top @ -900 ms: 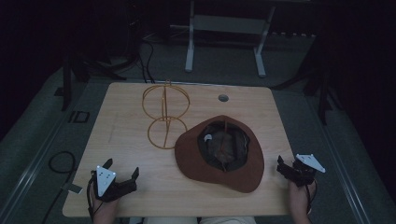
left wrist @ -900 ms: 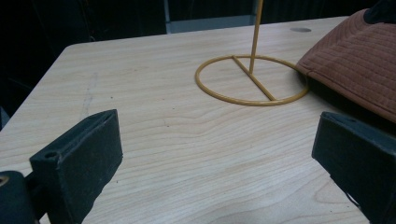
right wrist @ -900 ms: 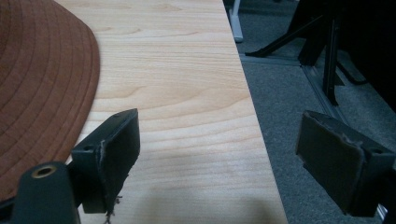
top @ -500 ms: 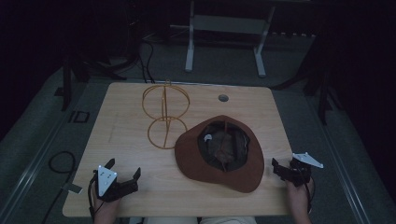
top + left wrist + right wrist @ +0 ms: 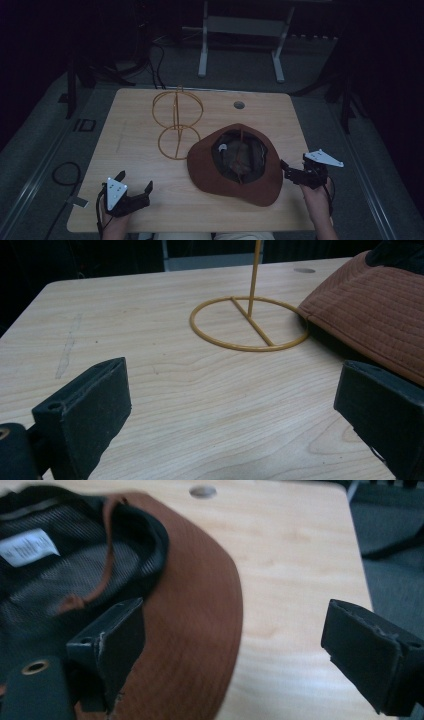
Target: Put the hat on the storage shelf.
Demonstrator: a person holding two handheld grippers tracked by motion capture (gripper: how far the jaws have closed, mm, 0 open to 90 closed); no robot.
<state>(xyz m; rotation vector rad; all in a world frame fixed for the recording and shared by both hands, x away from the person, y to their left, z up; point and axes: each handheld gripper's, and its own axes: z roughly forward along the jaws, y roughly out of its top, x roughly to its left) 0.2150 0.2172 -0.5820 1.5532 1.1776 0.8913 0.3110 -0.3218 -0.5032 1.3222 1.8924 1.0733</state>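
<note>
A brown wide-brimmed hat (image 5: 234, 162) lies upside down on the wooden table (image 5: 140, 145), its dark mesh lining and white label (image 5: 30, 547) facing up. A gold wire hat stand (image 5: 177, 120) stands just left of it, its base ring (image 5: 248, 322) touching or nearly touching the hat's brim (image 5: 365, 310). My right gripper (image 5: 295, 165) is open at the hat's right brim (image 5: 197, 610); one jaw hangs over the brim, the other over bare table. My left gripper (image 5: 135, 181) is open near the front left edge, empty, its jaws wide apart (image 5: 232, 410) and facing the stand.
A round cable hole (image 5: 239, 105) sits near the table's far edge. Beyond the table stands a grey metal frame (image 5: 240, 30) on dark floor. A black cable loop (image 5: 65, 172) lies on the floor at the left.
My right gripper has slid left toward the hat until its jaw reaches the brim. The left gripper has barely moved.
</note>
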